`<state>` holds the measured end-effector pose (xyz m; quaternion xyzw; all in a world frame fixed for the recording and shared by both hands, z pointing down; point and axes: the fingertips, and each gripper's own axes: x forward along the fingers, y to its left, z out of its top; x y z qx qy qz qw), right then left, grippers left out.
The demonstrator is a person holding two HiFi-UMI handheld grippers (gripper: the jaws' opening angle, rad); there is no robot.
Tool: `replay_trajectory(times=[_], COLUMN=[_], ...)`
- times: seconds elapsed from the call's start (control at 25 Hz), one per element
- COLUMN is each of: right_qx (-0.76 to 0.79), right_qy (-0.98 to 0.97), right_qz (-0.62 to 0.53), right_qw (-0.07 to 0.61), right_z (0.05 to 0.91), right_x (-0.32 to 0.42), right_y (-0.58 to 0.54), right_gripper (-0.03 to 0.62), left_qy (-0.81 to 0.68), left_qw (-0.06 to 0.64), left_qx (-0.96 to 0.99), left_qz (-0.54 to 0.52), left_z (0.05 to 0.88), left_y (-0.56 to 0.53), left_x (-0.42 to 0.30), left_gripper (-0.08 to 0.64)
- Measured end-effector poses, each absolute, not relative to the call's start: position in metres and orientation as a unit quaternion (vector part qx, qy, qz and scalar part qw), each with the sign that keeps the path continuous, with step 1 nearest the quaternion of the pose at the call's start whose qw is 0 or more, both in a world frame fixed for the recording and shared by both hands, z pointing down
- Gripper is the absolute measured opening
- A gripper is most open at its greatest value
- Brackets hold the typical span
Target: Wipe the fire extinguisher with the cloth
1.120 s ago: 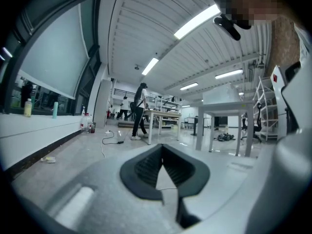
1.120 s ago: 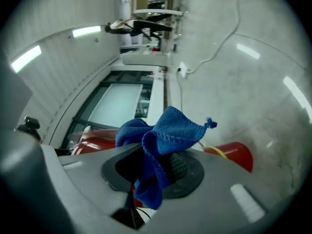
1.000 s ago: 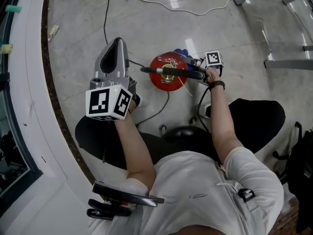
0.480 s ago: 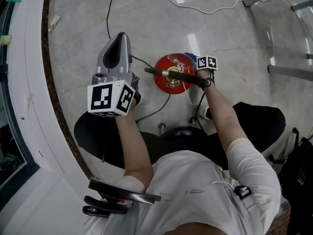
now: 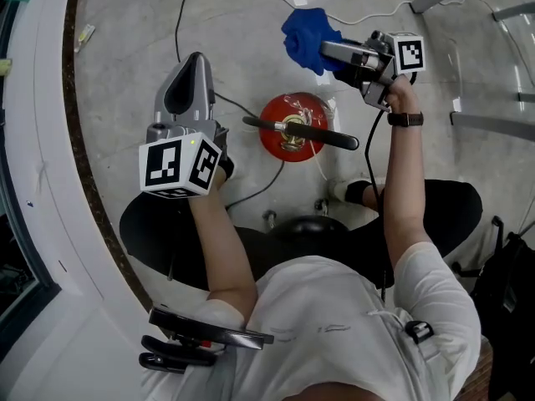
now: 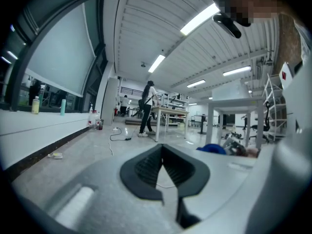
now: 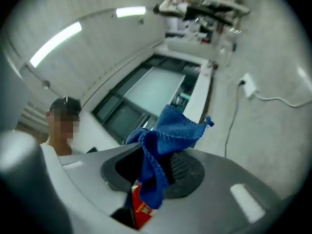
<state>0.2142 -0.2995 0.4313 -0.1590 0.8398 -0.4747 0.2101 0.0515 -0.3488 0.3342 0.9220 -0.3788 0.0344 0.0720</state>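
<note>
Seen from above, the red fire extinguisher stands on the floor in front of my knees, its black handle and hose lying across the top. My right gripper is held above the floor beyond the extinguisher, shut on a blue cloth that hangs bunched from its jaws. In the right gripper view the cloth drapes over the jaws and a bit of the red extinguisher shows below. My left gripper hovers left of the extinguisher, shut and holding nothing; its closed tips point across the room.
Black and white cables trail over the grey floor. A curved white ledge runs along the left. Metal table legs stand at the right. A black bag sits by my right side. A distant person stands at a table.
My right gripper has lifted away from the extinguisher's right side and moved up and beyond it, carrying the blue cloth. The left gripper has barely shifted.
</note>
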Motion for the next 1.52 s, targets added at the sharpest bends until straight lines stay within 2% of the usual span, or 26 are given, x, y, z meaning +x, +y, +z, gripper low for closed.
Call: replay_trajectory(times=[0.16, 0.24, 0.36, 0.52, 0.56, 0.68, 0.72, 0.88, 0.96, 1.12, 1.28, 1.32, 1.36, 1.48, 1.52], right_qx=[-0.007, 0.010, -0.005, -0.038, -0.055, -0.129, -0.145, -0.186, -0.214, -0.309, -0.282, -0.258, -0.224, -0.072, -0.030], right_qy=[0.908, 0.912, 0.896, 0.860, 0.846, 0.768, 0.741, 0.656, 0.640, 0.637, 0.663, 0.670, 0.680, 0.716, 0.733], right_qz=[-0.417, -0.410, -0.444, -0.507, -0.530, -0.619, -0.646, -0.730, -0.737, -0.688, -0.635, -0.634, -0.645, -0.685, -0.675], right_qw=[0.032, -0.023, -0.030, 0.049, 0.038, -0.101, -0.115, -0.027, -0.024, -0.155, -0.279, -0.288, -0.269, -0.112, -0.082], right_z=[0.379, 0.386, 0.413, 0.456, 0.482, 0.619, 0.661, 0.763, 0.796, 0.855, 0.856, 0.844, 0.818, 0.678, 0.631], right_x=[0.133, 0.117, 0.118, 0.137, 0.142, 0.154, 0.156, 0.153, 0.154, 0.170, 0.179, 0.179, 0.175, 0.141, 0.134], right_y=[-0.252, -0.241, -0.246, -0.270, -0.272, -0.257, -0.254, -0.252, -0.253, -0.246, -0.241, -0.245, -0.253, -0.280, -0.285], right_gripper=[0.100, 0.100, 0.098, 0.098, 0.097, 0.097, 0.095, 0.097, 0.098, 0.095, 0.097, 0.097, 0.097, 0.098, 0.098], left_qy=[-0.384, -0.383, -0.385, -0.389, -0.389, -0.393, -0.394, -0.393, -0.400, -0.420, -0.428, -0.429, -0.430, -0.437, -0.440], left_qw=[0.074, 0.074, 0.074, 0.077, 0.078, 0.082, 0.084, 0.094, 0.097, 0.098, 0.095, 0.094, 0.094, 0.094, 0.095], left_qx=[0.920, 0.920, 0.919, 0.918, 0.917, 0.915, 0.915, 0.914, 0.911, 0.901, 0.898, 0.898, 0.897, 0.894, 0.892], left_qz=[0.032, 0.031, 0.028, 0.027, 0.027, 0.027, 0.028, 0.035, 0.041, 0.044, 0.038, 0.036, 0.034, 0.029, 0.029], left_z=[0.333, 0.333, 0.332, 0.334, 0.334, 0.336, 0.338, 0.348, 0.353, 0.355, 0.348, 0.346, 0.345, 0.342, 0.342], left_y=[-0.350, -0.348, -0.348, -0.350, -0.350, -0.351, -0.351, -0.351, -0.354, -0.363, -0.366, -0.366, -0.366, -0.369, -0.370], left_x=[0.049, 0.048, 0.043, 0.037, 0.036, 0.033, 0.032, 0.029, 0.023, 0.008, 0.003, 0.003, 0.002, -0.002, -0.004], left_gripper=[0.000, 0.000, -0.001, -0.001, 0.000, 0.000, -0.001, 0.000, 0.000, 0.000, -0.001, 0.000, 0.000, 0.000, 0.000])
